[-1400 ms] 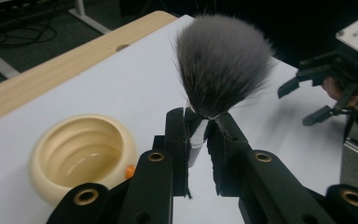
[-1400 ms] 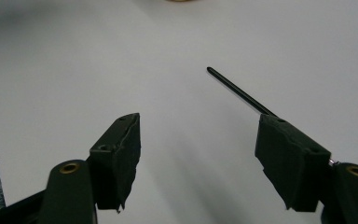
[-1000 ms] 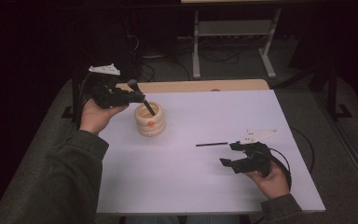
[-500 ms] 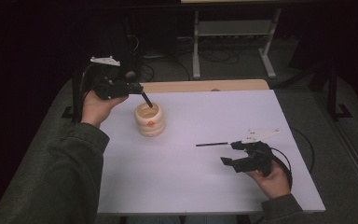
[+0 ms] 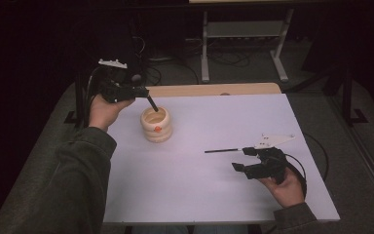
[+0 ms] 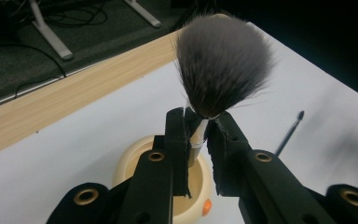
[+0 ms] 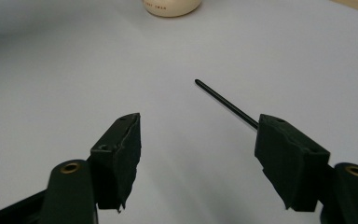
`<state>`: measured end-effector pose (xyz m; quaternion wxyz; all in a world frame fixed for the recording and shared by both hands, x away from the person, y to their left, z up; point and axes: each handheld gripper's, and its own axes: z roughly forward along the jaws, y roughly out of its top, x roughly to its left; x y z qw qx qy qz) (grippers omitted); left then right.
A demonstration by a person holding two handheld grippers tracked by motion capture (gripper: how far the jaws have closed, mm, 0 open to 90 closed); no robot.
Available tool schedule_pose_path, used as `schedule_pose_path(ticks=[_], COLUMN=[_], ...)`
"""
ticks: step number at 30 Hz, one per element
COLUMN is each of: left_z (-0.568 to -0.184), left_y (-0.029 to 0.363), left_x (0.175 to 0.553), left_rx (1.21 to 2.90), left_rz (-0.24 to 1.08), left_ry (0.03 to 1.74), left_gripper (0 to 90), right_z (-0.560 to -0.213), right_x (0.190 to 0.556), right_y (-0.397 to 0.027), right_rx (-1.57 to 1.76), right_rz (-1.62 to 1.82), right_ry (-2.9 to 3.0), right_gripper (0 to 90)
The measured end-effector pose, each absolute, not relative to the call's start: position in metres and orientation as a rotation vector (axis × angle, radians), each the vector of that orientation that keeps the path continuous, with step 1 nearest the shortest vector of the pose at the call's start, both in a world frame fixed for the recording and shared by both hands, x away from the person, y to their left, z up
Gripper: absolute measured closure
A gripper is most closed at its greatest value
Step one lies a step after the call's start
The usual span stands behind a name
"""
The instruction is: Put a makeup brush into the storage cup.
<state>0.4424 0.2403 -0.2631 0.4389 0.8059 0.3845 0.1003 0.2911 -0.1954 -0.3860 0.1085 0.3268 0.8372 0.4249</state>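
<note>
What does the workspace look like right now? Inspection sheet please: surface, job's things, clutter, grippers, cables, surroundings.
Surface: white table top with a light wooden strip along the far edge.
Job's things: fluffy grey-bristled makeup brush held by its handle above the cream ribbed ceramic holder; thin black stick-like brush lying flat on the white top.
Clutter: nothing seen.
Grippers: left gripper shut on the makeup brush, over the holder; right gripper open, resting low by the thin brush, one jaw in front of its near end.
Cables: black cable looping from the right gripper across the table edge; loose cables on the floor behind.
Surroundings: dark room, grey metal stand beyond the table.
</note>
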Motion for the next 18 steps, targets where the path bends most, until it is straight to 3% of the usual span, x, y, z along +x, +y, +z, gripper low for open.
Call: schedule_pose_path(ticks=[18], left_z=[-0.29], left_y=[0.245], left_x=[0.446], left_rx=[2.0], left_rz=[0.241], left_ry=[1.018], left_gripper=[78.1], right_z=[-0.385], right_x=[0.291], right_y=[-0.198], right_rx=[0.974], right_rz=[1.249], right_ry=[2.452], right_gripper=[30.6])
